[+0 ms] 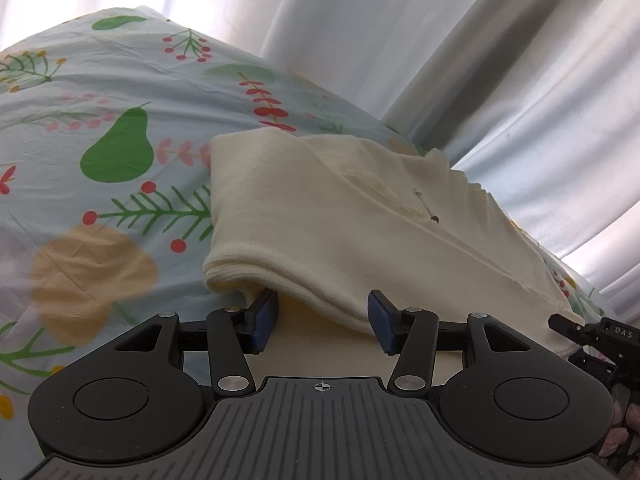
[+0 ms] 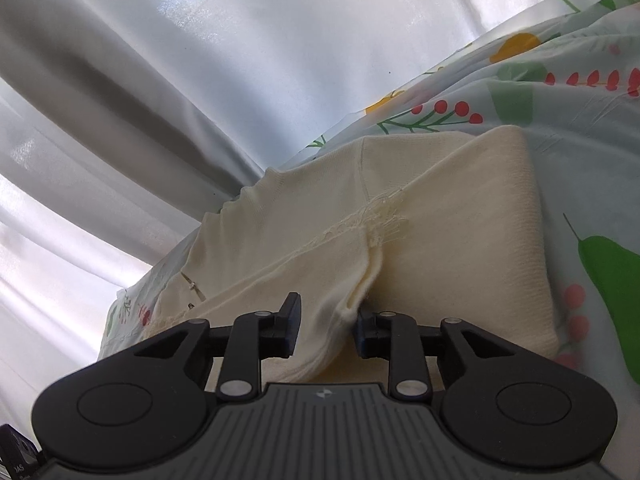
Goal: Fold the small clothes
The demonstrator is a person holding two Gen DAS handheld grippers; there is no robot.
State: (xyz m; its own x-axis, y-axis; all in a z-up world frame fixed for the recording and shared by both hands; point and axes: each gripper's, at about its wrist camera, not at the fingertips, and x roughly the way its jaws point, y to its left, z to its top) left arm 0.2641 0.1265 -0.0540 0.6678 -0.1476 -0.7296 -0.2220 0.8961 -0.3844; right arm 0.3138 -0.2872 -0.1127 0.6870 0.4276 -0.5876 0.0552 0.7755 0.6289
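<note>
A cream folded garment [image 1: 360, 216] lies on a bedsheet printed with leaves and berries [image 1: 100, 208]. My left gripper [image 1: 322, 320] stands open at the garment's near folded edge. That edge sags between its blue pads [image 1: 264, 320], and neither pad presses on it. In the right wrist view the same garment [image 2: 460, 240] shows a frayed seam across its middle. A raised ridge of the cloth sits between the jaws of my right gripper [image 2: 326, 322]. Those jaws stand apart, the left pad clear of the fabric, so it is open.
White curtains [image 1: 440, 40] hang close behind the bed's far edge. The printed sheet [image 2: 580, 140] spreads out beside the garment. A black part of the other gripper [image 1: 588, 336] and a patterned sleeve [image 1: 628, 420] show at the left wrist view's lower right.
</note>
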